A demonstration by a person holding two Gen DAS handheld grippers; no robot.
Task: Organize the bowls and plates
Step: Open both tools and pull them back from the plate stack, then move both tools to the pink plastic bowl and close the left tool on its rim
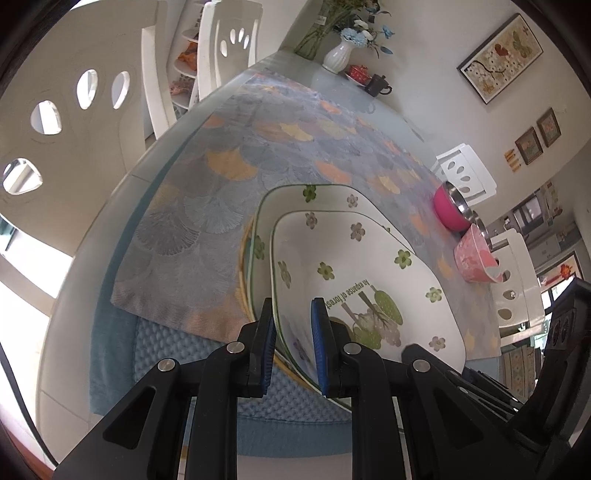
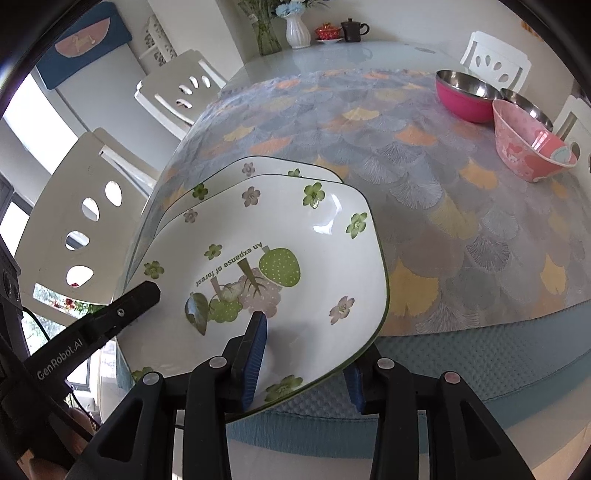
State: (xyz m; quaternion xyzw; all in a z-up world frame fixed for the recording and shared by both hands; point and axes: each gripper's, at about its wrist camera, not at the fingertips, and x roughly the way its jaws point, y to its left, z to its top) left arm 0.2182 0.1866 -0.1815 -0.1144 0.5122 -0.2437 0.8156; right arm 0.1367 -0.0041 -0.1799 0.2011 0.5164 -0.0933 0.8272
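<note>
A white square plate with green flowers and a forest print [image 1: 354, 266] [image 2: 280, 258] is the top one of a stack of similar plates [image 1: 288, 199] [image 2: 255, 166] at the table's near edge. My left gripper [image 1: 293, 314] straddles the top plate's rim with a gap at both pads. My right gripper [image 2: 306, 347] straddles the opposite rim, one finger [image 2: 255, 343] above the plate, the other under it. The left gripper also shows in the right wrist view [image 2: 110, 310]. Whether either gripper presses the plate I cannot tell.
A pink steel-lined bowl [image 2: 465, 96] [image 1: 452, 208], a second steel bowl [image 2: 528, 105] and a pink patterned bowl [image 2: 528, 147] [image 1: 474, 258] stand at the far right. A vase [image 2: 297, 31], teapot [image 2: 352, 29] and white chairs [image 2: 77, 214] ring the table.
</note>
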